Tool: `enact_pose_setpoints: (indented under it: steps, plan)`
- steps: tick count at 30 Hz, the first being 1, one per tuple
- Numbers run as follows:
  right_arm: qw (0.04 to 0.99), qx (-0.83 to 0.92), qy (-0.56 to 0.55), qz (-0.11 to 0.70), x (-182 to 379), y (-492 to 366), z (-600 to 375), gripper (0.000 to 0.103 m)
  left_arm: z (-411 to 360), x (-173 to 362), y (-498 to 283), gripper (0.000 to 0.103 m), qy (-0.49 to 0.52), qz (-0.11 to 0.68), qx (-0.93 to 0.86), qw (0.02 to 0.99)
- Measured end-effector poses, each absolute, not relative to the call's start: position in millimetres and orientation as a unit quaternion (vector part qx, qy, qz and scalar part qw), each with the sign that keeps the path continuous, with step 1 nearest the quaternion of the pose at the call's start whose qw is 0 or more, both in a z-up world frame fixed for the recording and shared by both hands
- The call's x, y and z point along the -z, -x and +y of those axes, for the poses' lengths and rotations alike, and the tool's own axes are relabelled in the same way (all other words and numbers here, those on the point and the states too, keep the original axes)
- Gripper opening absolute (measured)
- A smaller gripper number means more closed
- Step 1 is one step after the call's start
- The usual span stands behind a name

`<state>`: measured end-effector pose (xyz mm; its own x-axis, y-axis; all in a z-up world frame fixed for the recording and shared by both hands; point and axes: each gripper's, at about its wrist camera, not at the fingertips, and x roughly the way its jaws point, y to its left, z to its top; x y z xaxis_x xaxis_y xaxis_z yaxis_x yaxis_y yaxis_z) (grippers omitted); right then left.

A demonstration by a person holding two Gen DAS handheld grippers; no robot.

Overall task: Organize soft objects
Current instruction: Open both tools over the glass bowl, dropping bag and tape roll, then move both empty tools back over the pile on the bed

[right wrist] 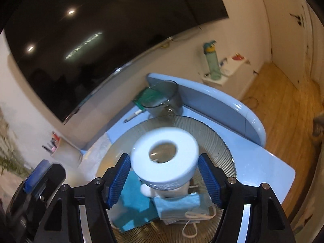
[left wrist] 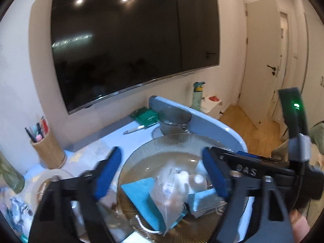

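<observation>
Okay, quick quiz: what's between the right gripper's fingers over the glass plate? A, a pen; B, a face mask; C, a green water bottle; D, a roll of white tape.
D: the right gripper has a roll of white tape between its blue pads, above the ribbed glass plate.

I see a pale blue tabletop (right wrist: 263, 162) carrying a clear glass plate (right wrist: 220, 139) patterned with fine radial ribs. On the plate lie a white tape roll (right wrist: 164, 158), a teal cloth (right wrist: 133, 202) and light blue face masks (right wrist: 178, 204) with white ear loops. My grippers' fingers (right wrist: 119, 180) have bright blue ridged pads on black frames. Toward the table's far edge sit a smoky grey cup (left wrist: 174, 121), a green packet (left wrist: 146, 115) and a white pen (left wrist: 134, 130). At its left edge stands a tan holder (left wrist: 48, 148).
</observation>
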<state>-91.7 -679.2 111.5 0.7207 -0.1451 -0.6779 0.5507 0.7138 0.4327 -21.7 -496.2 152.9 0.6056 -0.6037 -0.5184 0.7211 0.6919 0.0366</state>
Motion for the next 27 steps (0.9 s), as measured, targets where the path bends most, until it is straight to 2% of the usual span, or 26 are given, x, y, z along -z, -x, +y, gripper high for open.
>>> enact_pose_setpoints:
  steps: [1, 7, 13, 22, 25, 27]
  plan:
    - [0.868, 0.201, -0.324, 0.317, -110.1, 92.8, -680.8, 0.068, -497.7, -153.2, 22.8, 0.087, -0.121, 0.241, 0.382, 0.884]
    - [0.870, 0.204, -0.324, 0.311, -115.4, 112.4, -675.6, 0.068, -490.1, -164.6, 46.9, 0.087, -0.131, 0.224, 0.417, 0.871]
    - [0.880, 0.185, -0.321, 0.297, -126.6, 133.1, -656.2, 0.068, -450.6, -200.6, 80.6, 0.087, -0.127, 0.192, 0.446, 0.865]
    - [0.907, 0.141, -0.291, 0.272, -152.9, 163.0, -587.6, 0.068, -327.7, -239.8, 111.1, 0.089, -0.112, 0.144, 0.396, 0.900]
    - [0.921, 0.121, -0.266, 0.257, -168.8, 170.5, -552.7, 0.073, -275.0, -251.8, 109.4, 0.094, -0.089, 0.137, 0.361, 0.918]
    - [0.932, 0.105, -0.242, 0.246, -180.7, 172.9, -525.9, 0.079, -236.1, -259.3, 106.7, 0.099, -0.066, 0.133, 0.323, 0.935]
